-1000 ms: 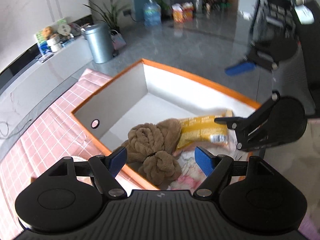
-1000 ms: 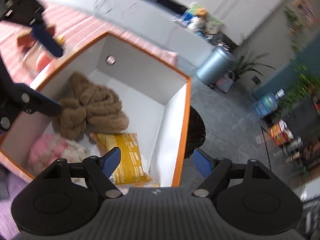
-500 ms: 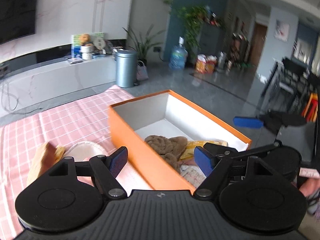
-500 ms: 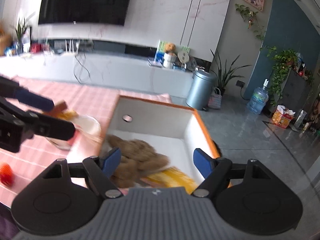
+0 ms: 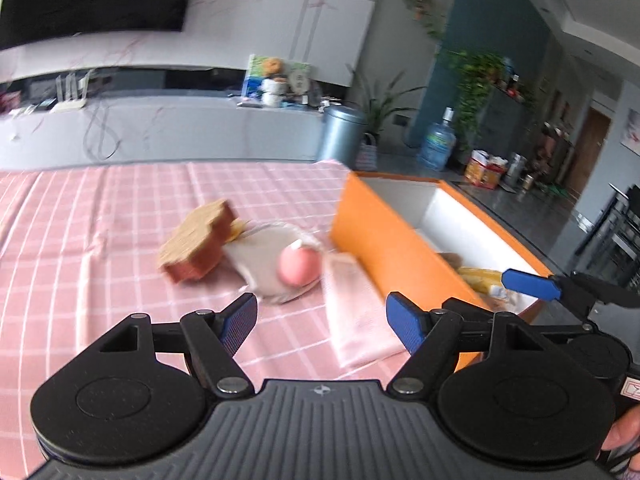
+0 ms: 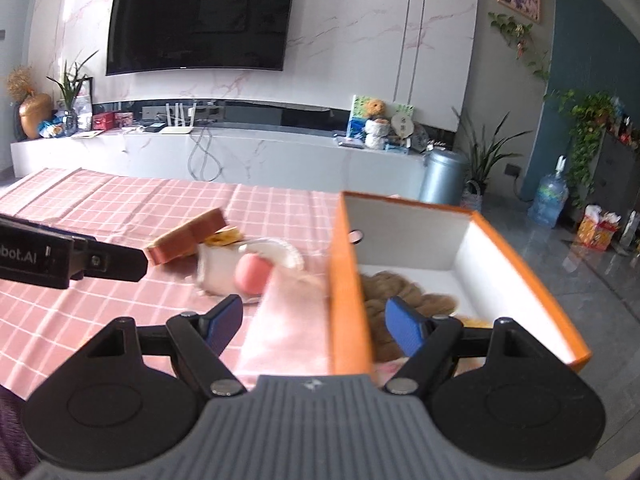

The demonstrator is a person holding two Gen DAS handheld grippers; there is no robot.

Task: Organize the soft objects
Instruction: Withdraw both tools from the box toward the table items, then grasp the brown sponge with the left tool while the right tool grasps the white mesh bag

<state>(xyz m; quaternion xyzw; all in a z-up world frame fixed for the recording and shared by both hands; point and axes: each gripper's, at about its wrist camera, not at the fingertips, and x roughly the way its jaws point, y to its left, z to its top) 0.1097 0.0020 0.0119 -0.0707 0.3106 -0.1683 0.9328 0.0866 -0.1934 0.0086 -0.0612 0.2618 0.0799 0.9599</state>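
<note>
Your left gripper (image 5: 322,322), empty and angled downward with its jaws narrowing, hovers at lower centre; your right gripper (image 6: 314,325) likewise gapes empty. Mid-frame on the checked tablecloth (image 5: 80,240): one toast-shaped sponge (image 5: 196,246), one pink ball (image 5: 299,266), one pink cloth (image 5: 356,320). At right, one orange box (image 6: 348,292) holds brown plush (image 6: 396,296).

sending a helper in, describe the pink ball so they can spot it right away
Find the orange box on the pink checked cloth. Just left of it lies a white pouch, with the pink ball against it: the only round, smooth thing there, unlike the flat brown sponge behind.
</note>
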